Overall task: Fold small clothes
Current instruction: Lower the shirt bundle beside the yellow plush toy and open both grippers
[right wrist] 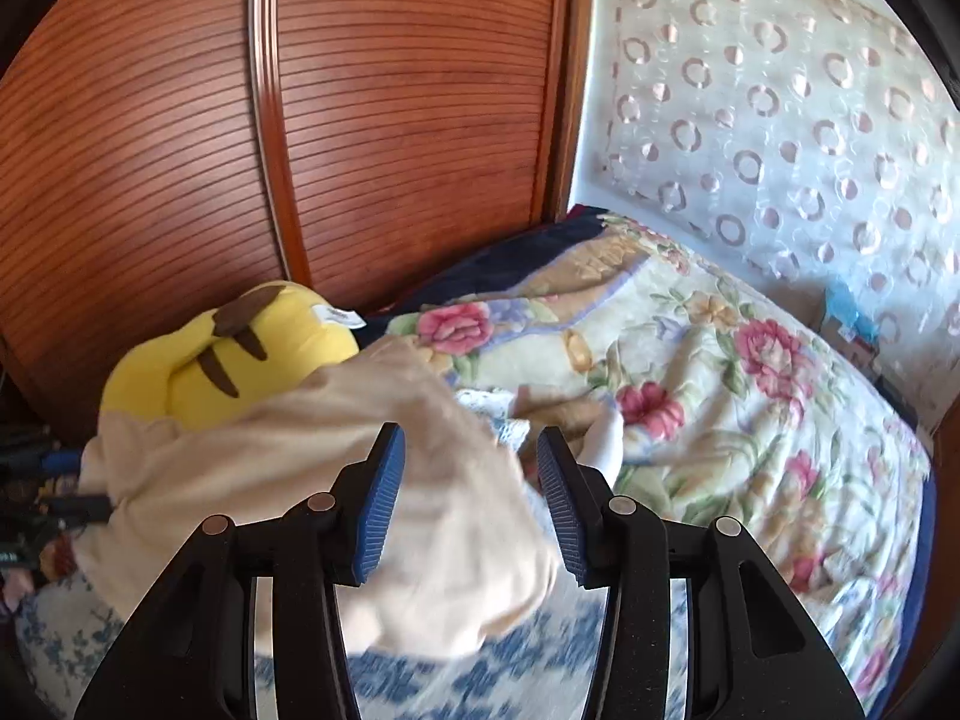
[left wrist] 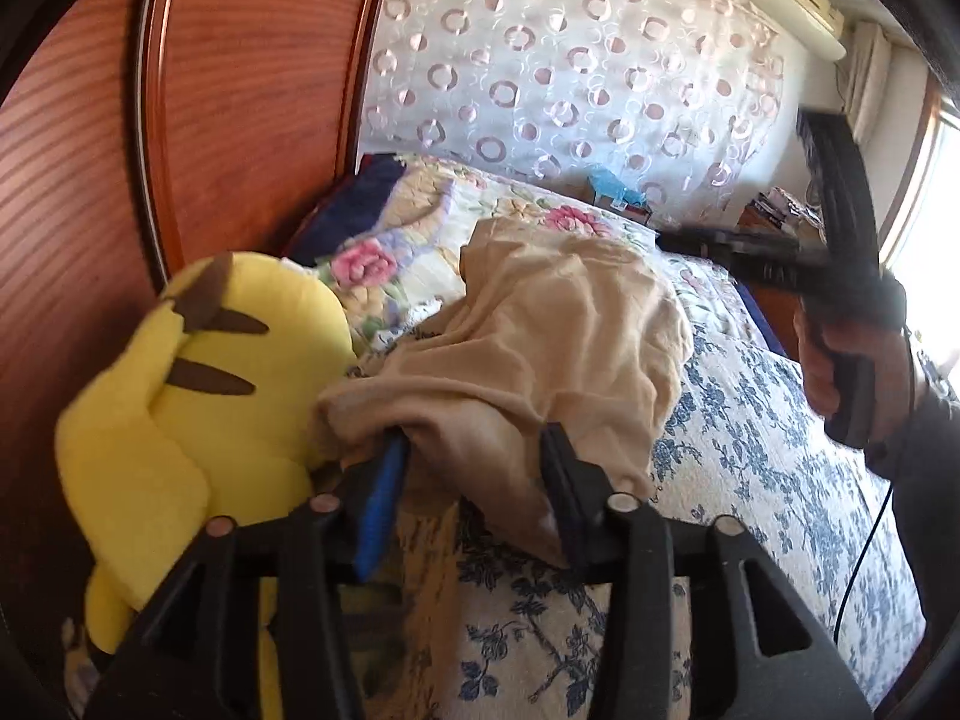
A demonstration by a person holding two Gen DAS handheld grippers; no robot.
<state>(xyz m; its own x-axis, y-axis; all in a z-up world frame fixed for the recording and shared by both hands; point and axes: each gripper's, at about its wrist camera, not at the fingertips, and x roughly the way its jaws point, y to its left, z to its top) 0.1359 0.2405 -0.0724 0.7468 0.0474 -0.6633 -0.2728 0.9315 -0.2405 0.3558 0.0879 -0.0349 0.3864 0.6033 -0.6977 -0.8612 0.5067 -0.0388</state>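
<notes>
Left tongs [left wrist: 474,450]: jaws apart, beige garment draped between and over the tips, pads not pressing it
Right tongs [right wrist: 471,462]: jaws apart, cloth lies between them, no squeeze visible; frame blurred
Right hand [left wrist: 852,360]: seen from left wrist view at right edge, wrapped round the black handle of its tool; dark sleeve below
Beige garment [left wrist: 540,324]: crumpled heap on the bed, near edge lifted onto left tongs, far end spread toward the floral blanket
Garment, right view [right wrist: 336,462]: bunched, one side lapping against the yellow toy
Yellow plush toy [left wrist: 198,384]: brown stripes, lies at bed edge against the wardrobe, touching the garment
Blue-and-white bedspread [left wrist: 750,462]: under the garment, leaf print
Floral blanket [right wrist: 690,372]: pink roses, beyond the garment, rumpled
Wardrobe door [right wrist: 390,108]: reddish wood, slatted, just behind the toy
Curtain [left wrist: 570,60]: white sheer, ring pattern, behind the bed
Blue item [left wrist: 612,186]: at bed's far edge, too small to tell
</notes>
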